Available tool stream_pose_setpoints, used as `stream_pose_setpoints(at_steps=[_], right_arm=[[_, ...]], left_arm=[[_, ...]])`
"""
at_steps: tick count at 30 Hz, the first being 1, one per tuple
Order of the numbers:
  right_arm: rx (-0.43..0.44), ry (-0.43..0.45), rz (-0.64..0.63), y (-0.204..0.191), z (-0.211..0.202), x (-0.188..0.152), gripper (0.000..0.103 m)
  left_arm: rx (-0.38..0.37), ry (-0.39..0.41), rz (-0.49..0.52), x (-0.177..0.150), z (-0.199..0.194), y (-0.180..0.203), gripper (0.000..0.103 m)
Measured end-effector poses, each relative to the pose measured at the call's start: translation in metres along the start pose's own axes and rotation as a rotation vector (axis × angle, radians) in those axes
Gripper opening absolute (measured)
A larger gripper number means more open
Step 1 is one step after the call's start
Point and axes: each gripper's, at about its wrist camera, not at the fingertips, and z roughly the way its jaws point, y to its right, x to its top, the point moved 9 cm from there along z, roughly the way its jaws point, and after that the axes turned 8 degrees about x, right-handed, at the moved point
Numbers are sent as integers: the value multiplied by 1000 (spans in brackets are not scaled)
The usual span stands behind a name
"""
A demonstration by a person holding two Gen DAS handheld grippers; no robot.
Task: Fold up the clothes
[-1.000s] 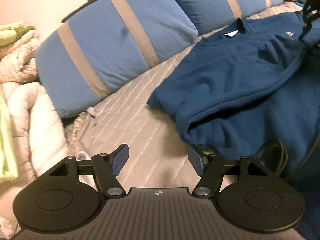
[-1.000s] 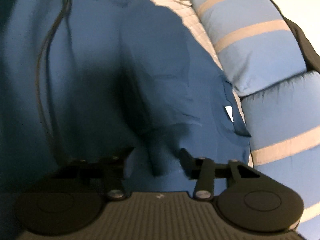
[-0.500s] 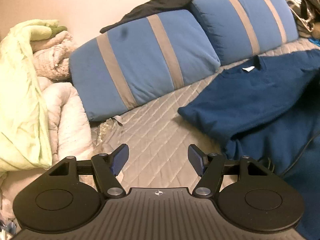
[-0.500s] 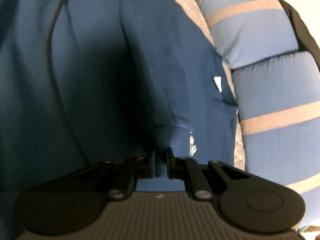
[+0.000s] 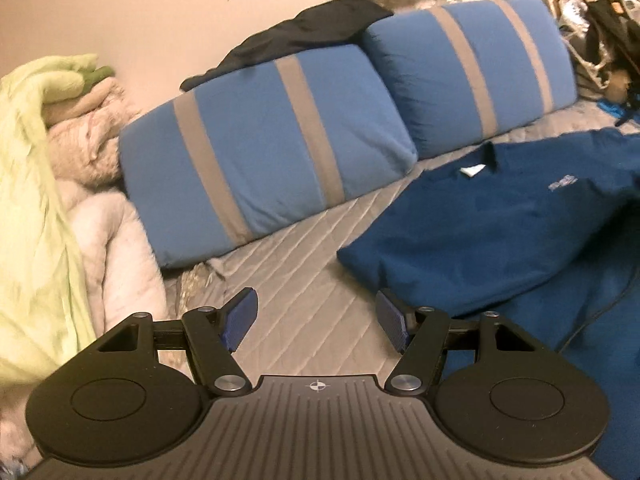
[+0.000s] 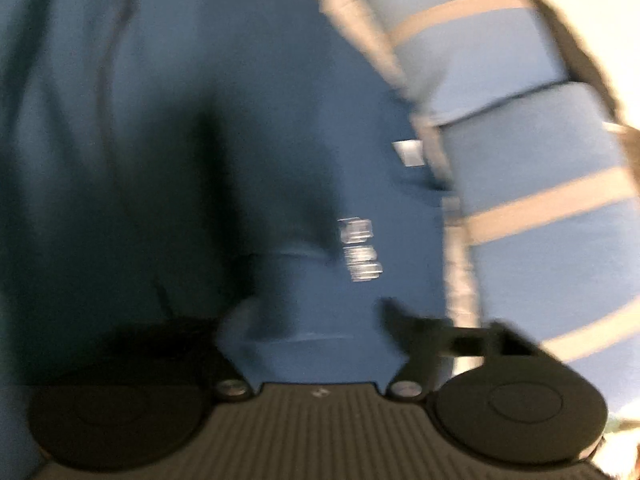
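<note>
Our sweatshirt (image 5: 500, 240) lies soft and floppy on the bed (image 5: 304, 280) beside the striped pillows (image 5: 260, 152), both claws, left (image 5: 316, 318) and right (image 6: 316, 320), released with jaws just opening, so we would pinch its hem or shoulder seams.

The sweatshirt (image 5: 500, 236) lies on the bed (image 5: 304, 264), right of centre, collar toward two pillows (image 5: 264, 152) propped side by side behind it. A heap of blankets (image 5: 60, 200) sits left of the pillows.
</note>
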Motion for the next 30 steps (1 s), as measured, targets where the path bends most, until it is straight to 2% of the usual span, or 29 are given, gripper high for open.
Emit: stream_pose_setpoints(at_steps=[4,8,12,17,20,24,27,30], right_arm=[[-135,79,191,49,-23,-9,100],[-219,171,467,107,-51,-26,101],[-299,282,717,161,-90,-54,101],[-442,422,940,217,-155,-96,103],[-511,481,1004,236,-190,-118,103],[-591,496,1020,242,-225,-138,103],[-618,487,1019,239,-239,-149,103],[-614,455,1029,229,-241,-161,103]], left_arm=[[-14,67,-38,40,-13,-16,65],[-12,133,-62,88,-22,-31,71],[1,187,-64,135,-29,-39,71],[-53,274,-122,193,-39,-35,72],[-105,306,-166,221,-39,-23,72],[-142,310,-150,243,-32,7,72],[-175,339,-173,250,-30,34,72],[-256,331,-221,248,-20,70,72]])
